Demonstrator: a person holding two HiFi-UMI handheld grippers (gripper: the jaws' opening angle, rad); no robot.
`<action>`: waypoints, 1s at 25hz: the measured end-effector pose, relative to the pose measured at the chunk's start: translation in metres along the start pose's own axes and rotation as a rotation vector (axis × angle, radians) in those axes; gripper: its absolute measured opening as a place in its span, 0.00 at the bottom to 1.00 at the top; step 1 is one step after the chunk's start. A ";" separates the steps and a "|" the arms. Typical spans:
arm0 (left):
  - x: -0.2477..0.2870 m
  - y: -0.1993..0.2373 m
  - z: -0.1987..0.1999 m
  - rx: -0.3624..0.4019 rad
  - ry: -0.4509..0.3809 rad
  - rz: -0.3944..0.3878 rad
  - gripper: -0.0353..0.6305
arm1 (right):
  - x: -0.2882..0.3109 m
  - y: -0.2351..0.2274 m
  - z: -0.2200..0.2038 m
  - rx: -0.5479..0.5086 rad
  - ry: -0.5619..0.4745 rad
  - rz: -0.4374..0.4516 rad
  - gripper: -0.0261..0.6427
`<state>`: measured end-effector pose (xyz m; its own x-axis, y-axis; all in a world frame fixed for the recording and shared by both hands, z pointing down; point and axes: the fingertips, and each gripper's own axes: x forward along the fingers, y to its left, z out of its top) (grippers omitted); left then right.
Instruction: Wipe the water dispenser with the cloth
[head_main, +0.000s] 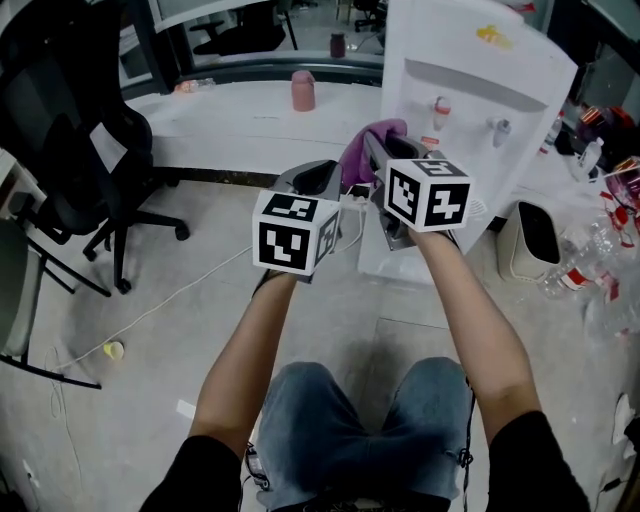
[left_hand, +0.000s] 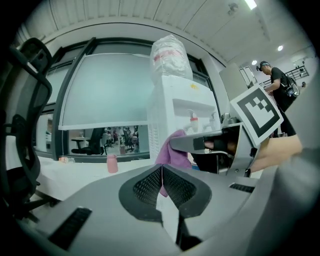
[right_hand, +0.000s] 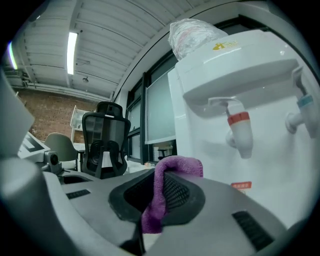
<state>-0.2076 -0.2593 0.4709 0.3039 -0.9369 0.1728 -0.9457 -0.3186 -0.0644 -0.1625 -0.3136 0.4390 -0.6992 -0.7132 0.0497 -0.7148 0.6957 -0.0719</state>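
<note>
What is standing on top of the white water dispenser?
A bottle wrapped in crinkled plastic stands on the water dispenser. The wrap hides its contents and its neck.

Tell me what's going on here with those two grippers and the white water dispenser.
A person holds a gripper in each hand in front of the water dispenser. The right gripper is shut on a purple cloth and is raised toward the dispenser's front, near the taps. The left gripper sits beside it, jaws together with nothing between them. The pictures do not show whether the cloth touches the dispenser yet.
</note>
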 end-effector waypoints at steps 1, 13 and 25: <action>0.001 0.000 -0.006 -0.002 0.008 -0.001 0.09 | 0.001 0.001 -0.006 0.004 0.007 0.006 0.09; 0.018 -0.019 -0.075 -0.016 0.079 -0.025 0.09 | 0.000 -0.004 -0.091 -0.072 0.111 0.018 0.09; 0.030 -0.028 -0.120 -0.068 0.085 -0.022 0.09 | 0.002 -0.005 -0.152 -0.155 0.177 0.021 0.09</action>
<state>-0.1861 -0.2611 0.5963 0.3164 -0.9134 0.2561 -0.9455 -0.3256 0.0069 -0.1624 -0.3053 0.5906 -0.6961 -0.6820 0.2244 -0.6846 0.7247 0.0789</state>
